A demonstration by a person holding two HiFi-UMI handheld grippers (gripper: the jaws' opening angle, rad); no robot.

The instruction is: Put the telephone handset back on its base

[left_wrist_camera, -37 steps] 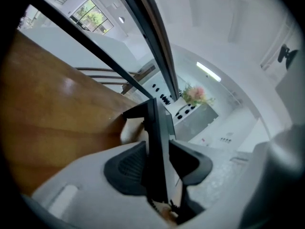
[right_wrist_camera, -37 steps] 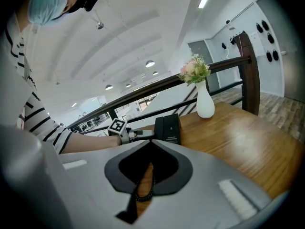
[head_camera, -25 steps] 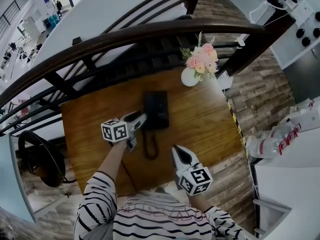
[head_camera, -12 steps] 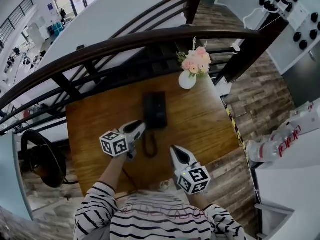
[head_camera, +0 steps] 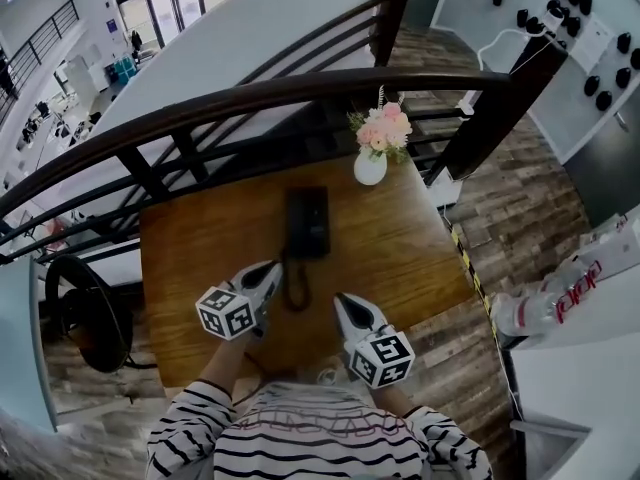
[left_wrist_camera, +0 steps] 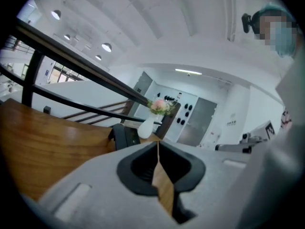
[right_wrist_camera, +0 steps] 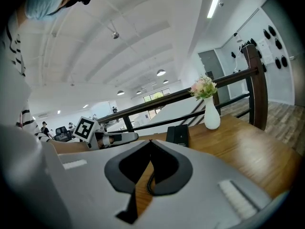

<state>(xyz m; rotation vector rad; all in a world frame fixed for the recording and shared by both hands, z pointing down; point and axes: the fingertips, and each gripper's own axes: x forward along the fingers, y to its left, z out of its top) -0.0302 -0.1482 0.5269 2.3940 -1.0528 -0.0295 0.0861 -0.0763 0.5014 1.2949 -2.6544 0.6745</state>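
Observation:
A black telephone (head_camera: 306, 222) sits mid-table on the wooden table (head_camera: 410, 243), also shown in the left gripper view (left_wrist_camera: 125, 136) and the right gripper view (right_wrist_camera: 178, 135). Its handset appears to rest on the base, though black on black hides how it is seated. A coiled cord (head_camera: 295, 290) trails from it toward me. My left gripper (head_camera: 272, 268) hangs just short of the phone's near left corner, its jaws closing with nothing between them, the tips meeting (left_wrist_camera: 157, 143). My right gripper (head_camera: 343, 301) is shut and empty (right_wrist_camera: 151, 141), right of the cord.
A white vase of pink flowers (head_camera: 370, 166) stands at the table's far right corner. A dark wooden stair railing (head_camera: 250, 98) curves right behind the table. A black round chair (head_camera: 75, 313) is at the left, and white equipment (head_camera: 560, 293) at the right.
My left gripper has drawn back from the phone's left side toward me, and its jaws have gone from wide open to closed. The right gripper has barely moved.

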